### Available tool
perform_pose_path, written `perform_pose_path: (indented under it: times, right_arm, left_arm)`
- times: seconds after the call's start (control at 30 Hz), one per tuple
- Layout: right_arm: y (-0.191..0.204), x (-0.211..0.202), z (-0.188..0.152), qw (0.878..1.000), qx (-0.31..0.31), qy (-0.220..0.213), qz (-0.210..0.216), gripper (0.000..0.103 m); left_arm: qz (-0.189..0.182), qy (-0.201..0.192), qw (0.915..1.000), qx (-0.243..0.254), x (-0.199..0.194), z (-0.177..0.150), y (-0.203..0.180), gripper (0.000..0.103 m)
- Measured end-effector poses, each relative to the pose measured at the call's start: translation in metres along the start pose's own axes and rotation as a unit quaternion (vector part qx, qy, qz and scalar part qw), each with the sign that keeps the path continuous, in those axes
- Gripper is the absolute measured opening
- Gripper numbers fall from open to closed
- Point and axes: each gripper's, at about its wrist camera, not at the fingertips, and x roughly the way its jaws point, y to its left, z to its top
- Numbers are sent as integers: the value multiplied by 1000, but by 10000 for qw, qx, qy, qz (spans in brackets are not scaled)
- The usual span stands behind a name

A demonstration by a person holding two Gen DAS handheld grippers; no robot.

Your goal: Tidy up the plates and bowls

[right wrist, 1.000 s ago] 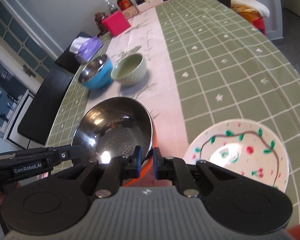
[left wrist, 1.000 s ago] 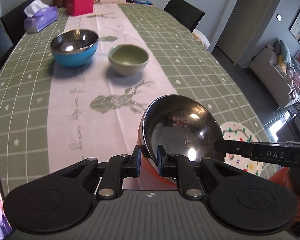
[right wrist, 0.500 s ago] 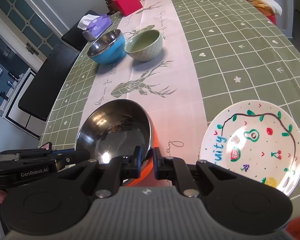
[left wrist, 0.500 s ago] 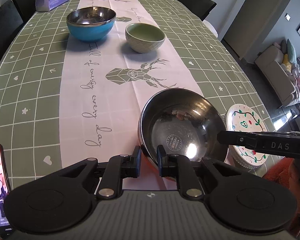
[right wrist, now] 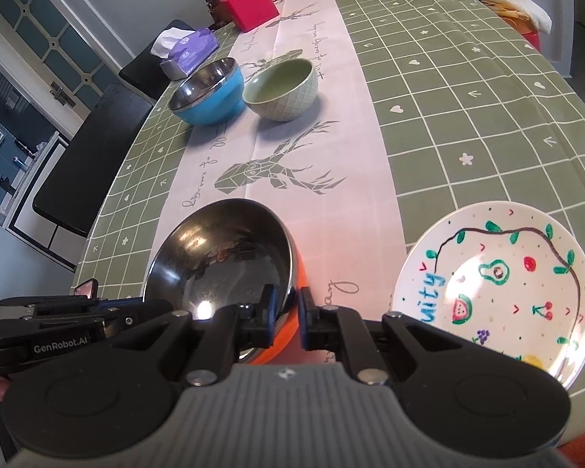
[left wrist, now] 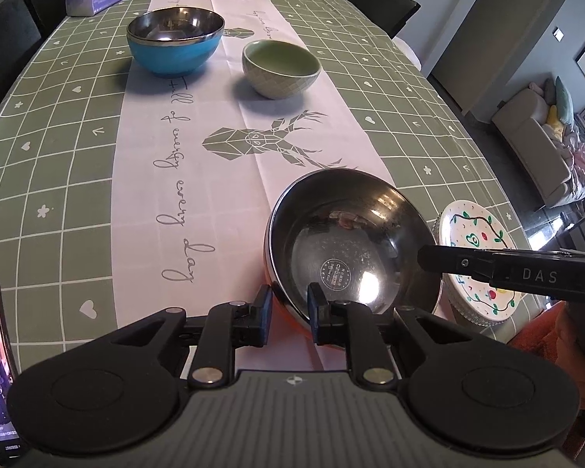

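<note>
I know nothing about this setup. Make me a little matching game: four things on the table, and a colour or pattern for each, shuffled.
Things:
1. near steel-lined bowl
2. far steel-lined bowl
3. ceramic bowl
4. plate

Descriptions:
A. pale green, diamond-textured outside
B. white with drawn fruit and a vine
C. orange outside
D. blue outside

Pairs: 1-C, 2-D, 3-A, 4-B

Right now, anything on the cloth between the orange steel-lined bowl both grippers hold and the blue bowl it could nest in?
Nothing visible. The orange steel-lined bowl and the blue steel-lined bowl are separated only by bare pink runner. The pale green ceramic bowl sits right of that line, and the painted white plate is off to the right.
</note>
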Motion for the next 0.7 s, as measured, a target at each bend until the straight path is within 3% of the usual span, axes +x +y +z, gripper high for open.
perform_pose_path:
  times: [0.27, 0.5, 0.63, 0.7]
  right_arm:
    - [-3, 1, 1, 9999, 128, 12, 71, 10]
    - [-2, -2, 3, 9999, 42, -89, -43, 14]
    - [-2, -6, 5, 9996, -20, -201, -180, 33]
    - [-1, -9, 6, 9994, -78, -254, -199, 37]
  left_arm:
    - [-37, 68, 10000, 13, 2, 1, -2, 28]
    - [28, 81, 9999, 150, 1, 1, -4, 46]
    - [96, -127, 9994, 297, -5, 0, -6, 54]
    - [104, -303, 9988, 371, -11, 1, -6, 54]
